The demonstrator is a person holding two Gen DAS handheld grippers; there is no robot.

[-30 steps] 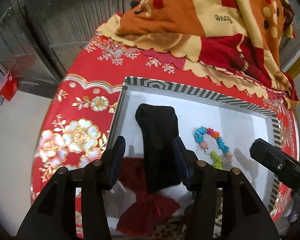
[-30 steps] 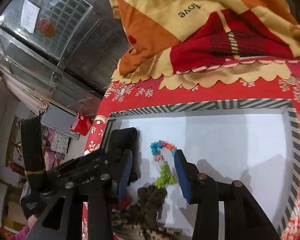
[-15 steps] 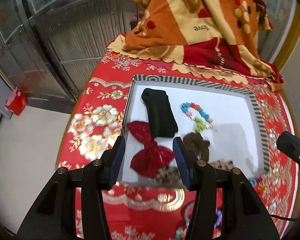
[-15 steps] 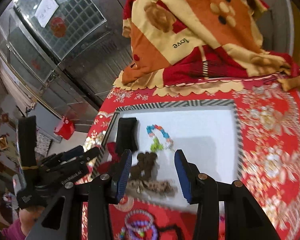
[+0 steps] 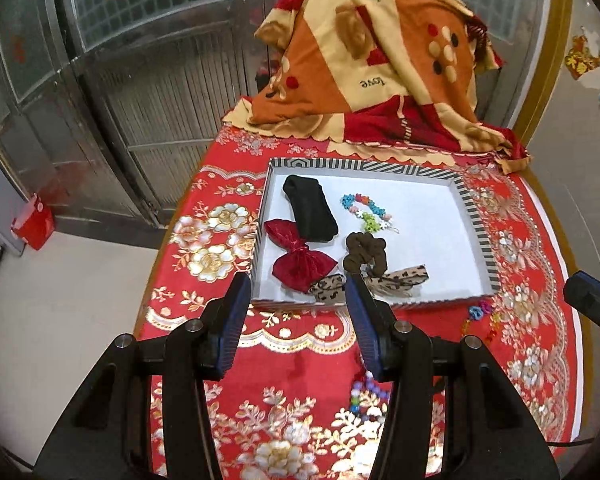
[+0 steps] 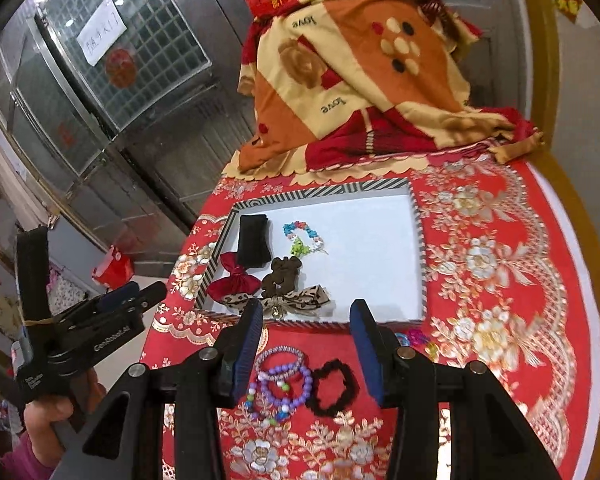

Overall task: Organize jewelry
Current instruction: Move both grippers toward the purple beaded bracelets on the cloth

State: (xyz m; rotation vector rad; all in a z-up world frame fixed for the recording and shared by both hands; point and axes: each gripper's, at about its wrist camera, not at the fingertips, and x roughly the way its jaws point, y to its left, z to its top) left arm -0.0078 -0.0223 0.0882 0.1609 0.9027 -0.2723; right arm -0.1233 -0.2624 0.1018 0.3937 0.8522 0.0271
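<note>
A white tray with a striped rim (image 5: 474,216) (image 6: 418,240) holds a black band (image 5: 310,208), a red bow (image 5: 298,258), a brown scrunchie (image 5: 366,254), a leopard bow (image 5: 380,282) and a colourful bead bracelet (image 5: 366,210). My left gripper (image 5: 296,312) is open and empty, above the cloth in front of the tray. My right gripper (image 6: 306,328) is open and empty, above purple bead bracelets (image 6: 280,380) and a black scrunchie (image 6: 334,388) on the cloth.
The table wears a red floral cloth (image 5: 204,240). A folded orange and red blanket (image 5: 372,76) lies behind the tray. Small colourful beads (image 5: 478,314) lie by the tray's front right corner. Metal doors (image 5: 112,60) stand at the left.
Both grippers have pulled back and up from the tray, so the whole tray and the loose bracelets on the cloth have come into view. Both stay open and empty.
</note>
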